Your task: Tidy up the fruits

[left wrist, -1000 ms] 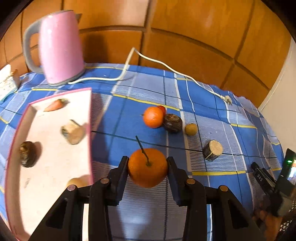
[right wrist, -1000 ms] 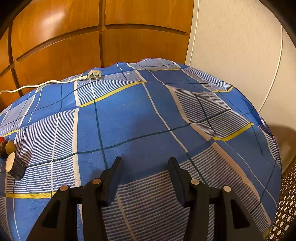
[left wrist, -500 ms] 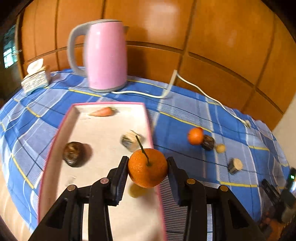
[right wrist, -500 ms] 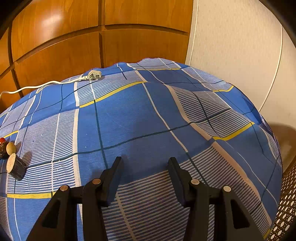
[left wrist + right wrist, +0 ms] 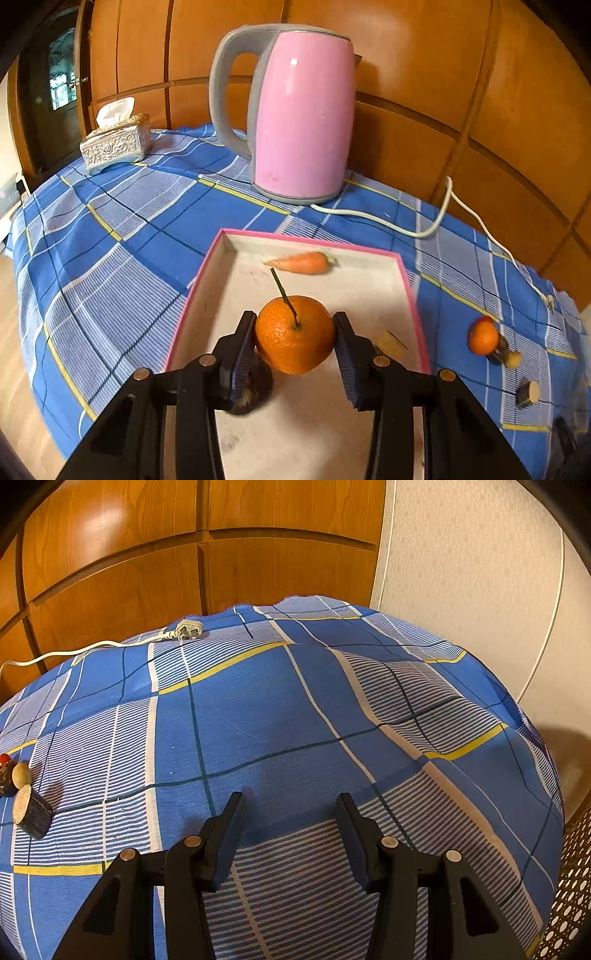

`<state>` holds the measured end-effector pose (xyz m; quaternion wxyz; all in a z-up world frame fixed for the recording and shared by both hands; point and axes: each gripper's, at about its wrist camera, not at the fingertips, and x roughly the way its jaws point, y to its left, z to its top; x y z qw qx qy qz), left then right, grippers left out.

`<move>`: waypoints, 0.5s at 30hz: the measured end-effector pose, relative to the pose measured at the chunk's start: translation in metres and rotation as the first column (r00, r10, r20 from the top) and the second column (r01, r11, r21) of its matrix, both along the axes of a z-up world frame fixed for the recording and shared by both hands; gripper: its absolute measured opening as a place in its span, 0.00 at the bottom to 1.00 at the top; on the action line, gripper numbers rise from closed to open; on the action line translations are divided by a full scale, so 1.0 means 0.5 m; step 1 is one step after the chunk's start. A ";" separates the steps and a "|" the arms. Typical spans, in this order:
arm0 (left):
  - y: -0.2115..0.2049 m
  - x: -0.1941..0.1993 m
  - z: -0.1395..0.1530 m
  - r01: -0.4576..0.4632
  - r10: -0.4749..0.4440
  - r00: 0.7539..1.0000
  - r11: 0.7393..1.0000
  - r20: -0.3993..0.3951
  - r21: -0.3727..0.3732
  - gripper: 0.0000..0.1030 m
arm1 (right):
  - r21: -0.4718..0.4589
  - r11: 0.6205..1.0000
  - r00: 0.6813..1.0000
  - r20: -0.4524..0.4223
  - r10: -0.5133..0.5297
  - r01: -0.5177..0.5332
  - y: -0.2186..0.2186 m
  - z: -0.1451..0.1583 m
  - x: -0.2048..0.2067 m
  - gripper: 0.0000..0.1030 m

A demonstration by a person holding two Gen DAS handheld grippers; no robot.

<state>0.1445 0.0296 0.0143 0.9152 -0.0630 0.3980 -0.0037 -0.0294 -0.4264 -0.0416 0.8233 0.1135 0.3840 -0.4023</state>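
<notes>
My left gripper is shut on an orange with a thin green stem and holds it above the pink-rimmed white tray. In the tray lie a carrot, a beige chunk and a dark round fruit, half hidden under the left finger. A smaller orange, a small yellowish fruit and a short log piece stay on the blue checked cloth to the right. My right gripper hangs open over bare cloth, with the log piece far to its left.
A pink kettle stands behind the tray, its white cable trailing right to a plug. A silver tissue box sits at the back left. Wood panelling backs the table. The cloth drops off at the right edge beside a wicker surface.
My left gripper has carried the orange leftward from over the cloth to over the tray, and has turned towards the kettle. The right gripper has not moved.
</notes>
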 end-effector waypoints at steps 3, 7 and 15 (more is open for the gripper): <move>0.003 0.002 0.001 -0.011 0.010 1.000 1.000 0.011 0.014 0.51 | -0.001 1.000 1.000 -0.001 0.000 0.000 0.000 0.000 0.000 0.49; 0.005 -0.023 0.006 -0.030 0.029 0.999 0.999 0.032 0.021 0.58 | -0.001 1.000 1.000 0.000 0.000 0.000 0.000 0.000 0.000 0.49; 0.023 -0.118 0.004 -0.107 0.104 0.992 0.993 0.070 0.041 0.76 | -0.003 1.000 1.000 -0.002 0.000 0.000 0.001 0.000 0.001 0.49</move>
